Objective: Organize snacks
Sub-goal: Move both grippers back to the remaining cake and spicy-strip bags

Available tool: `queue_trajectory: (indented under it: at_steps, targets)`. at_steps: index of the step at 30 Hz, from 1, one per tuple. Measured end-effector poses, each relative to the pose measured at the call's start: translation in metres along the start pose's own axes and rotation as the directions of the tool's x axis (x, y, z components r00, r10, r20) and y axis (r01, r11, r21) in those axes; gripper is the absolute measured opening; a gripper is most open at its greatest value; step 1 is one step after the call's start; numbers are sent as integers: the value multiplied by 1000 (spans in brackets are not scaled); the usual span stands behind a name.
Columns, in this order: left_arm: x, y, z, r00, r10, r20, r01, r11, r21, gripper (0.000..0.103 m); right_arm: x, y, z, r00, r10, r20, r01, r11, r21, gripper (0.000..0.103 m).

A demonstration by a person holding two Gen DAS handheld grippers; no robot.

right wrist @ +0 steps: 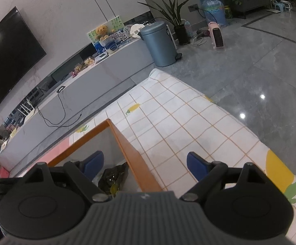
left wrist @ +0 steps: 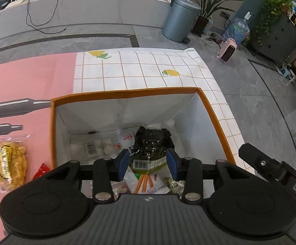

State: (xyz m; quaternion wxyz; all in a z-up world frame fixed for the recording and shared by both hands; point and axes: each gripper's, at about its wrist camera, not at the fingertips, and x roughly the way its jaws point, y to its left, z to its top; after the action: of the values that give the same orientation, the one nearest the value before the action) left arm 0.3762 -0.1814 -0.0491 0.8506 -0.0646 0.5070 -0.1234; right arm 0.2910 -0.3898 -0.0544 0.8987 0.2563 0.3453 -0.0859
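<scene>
An orange-rimmed white box (left wrist: 127,94) stands on the table. My left gripper (left wrist: 148,163) is over it and shut on a dark green seaweed snack pack (left wrist: 151,143). Under it in the box lie a white pack of round sweets (left wrist: 105,146) and a packet with orange sticks (left wrist: 145,181). A yellow pastry bag (left wrist: 9,163) and a small red packet (left wrist: 41,170) lie on the pink mat left of the box. My right gripper (right wrist: 144,164) is open and empty above the box's right wall (right wrist: 135,159); the seaweed pack (right wrist: 113,177) shows below it.
The table has a white checked cloth with lemons (left wrist: 148,71) and a pink mat (left wrist: 25,81). A grey bin (left wrist: 179,18), a plant (left wrist: 205,16) and a pink heater (left wrist: 227,50) stand on the floor beyond. A long counter (left wrist: 66,10) runs behind.
</scene>
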Motion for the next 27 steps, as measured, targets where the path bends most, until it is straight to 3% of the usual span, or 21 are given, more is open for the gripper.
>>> queue_trajectory:
  at_steps: [7,12,16,24,27]
  targets:
    - [-28,11,-10,1000,-1,-16,1,1000,-4,47,-19,21,0,999,48,9,-48,999,-25,86]
    - [-58,34,-19,1000,-20,1,20,999,-36,47,-37,41,-6,985,173,7,-172,982,-76,87]
    - [-87,55,-28,1000,-2,28,3,999,-44,47,-46,65,-13,980,200,0,-199,972,-124,87]
    - [-147,121,-46,997,26,73,-18,995,-99,50,-55,122,-33,935,349,-65,-355,909,-218,86]
    - [-164,146,-52,994,57,96,-45,991,-123,51,-58,135,-39,921,384,-62,-389,900,-199,88]
